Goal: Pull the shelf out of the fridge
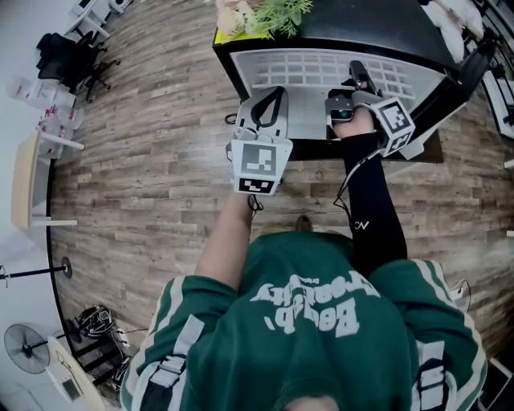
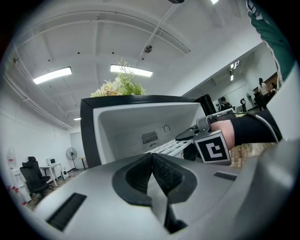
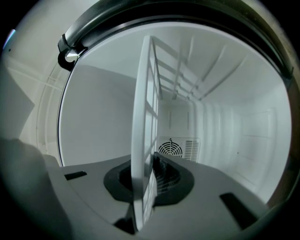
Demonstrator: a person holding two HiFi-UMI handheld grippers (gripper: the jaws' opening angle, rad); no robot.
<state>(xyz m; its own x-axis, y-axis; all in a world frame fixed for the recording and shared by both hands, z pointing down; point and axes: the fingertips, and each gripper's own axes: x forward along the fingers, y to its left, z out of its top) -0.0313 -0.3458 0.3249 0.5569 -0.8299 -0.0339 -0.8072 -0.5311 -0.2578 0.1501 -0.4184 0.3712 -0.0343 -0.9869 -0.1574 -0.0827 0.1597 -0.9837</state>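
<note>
At the open fridge, your right gripper clamps the front edge of the white shelf; your left gripper hovers nearby, pinched together, empty

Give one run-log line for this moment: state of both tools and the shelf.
right tool: shut on shelf | left tool: shut, empty | shelf: inside fridge

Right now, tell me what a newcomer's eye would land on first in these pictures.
The white grid shelf stands out, edge-on in the right gripper view, clamped between the pads of the right gripper inside the open fridge. In the head view the left gripper hangs shut and empty just in front of the fridge, and flowers sit on its top.
</note>
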